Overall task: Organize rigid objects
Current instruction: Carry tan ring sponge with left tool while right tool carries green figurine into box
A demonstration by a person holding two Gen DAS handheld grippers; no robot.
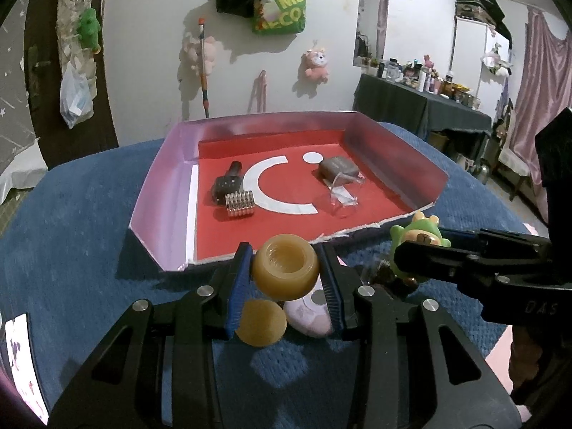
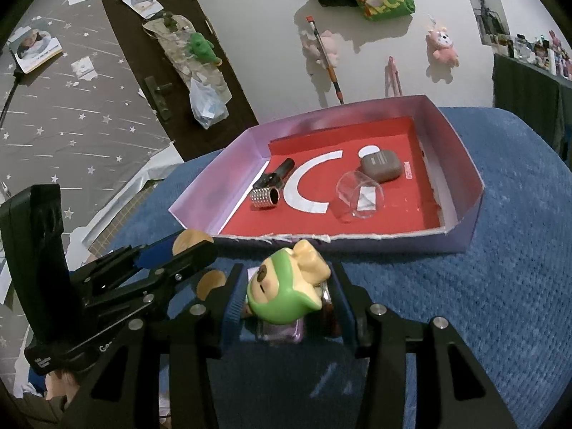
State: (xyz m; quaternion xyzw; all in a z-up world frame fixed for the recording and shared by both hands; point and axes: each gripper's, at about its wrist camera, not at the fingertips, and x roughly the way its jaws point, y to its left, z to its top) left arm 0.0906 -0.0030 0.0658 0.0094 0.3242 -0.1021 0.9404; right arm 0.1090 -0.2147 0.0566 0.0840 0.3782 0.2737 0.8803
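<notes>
My left gripper (image 1: 284,254) is shut on a tan rubbery wheel (image 1: 286,271), held just above the blue cloth in front of the tray. A second tan disc (image 1: 261,323) shows right below it; I cannot tell if the two are joined. My right gripper (image 2: 287,271) is shut on a green-hooded toy figurine (image 2: 286,293), also in front of the tray. The two grippers hang side by side: the right gripper (image 1: 411,254) with the figurine (image 1: 420,236) at my right, the left gripper (image 2: 186,250) with the wheel (image 2: 191,241) at my left.
The pink-walled tray (image 1: 161,193) with a red floor holds a black cylinder (image 1: 225,182), a studded silver roller (image 1: 239,205), a grey case (image 1: 338,168) and a clear cup (image 2: 359,198). A lilac item (image 1: 311,312) lies on the blue cloth (image 2: 482,286) under the grippers.
</notes>
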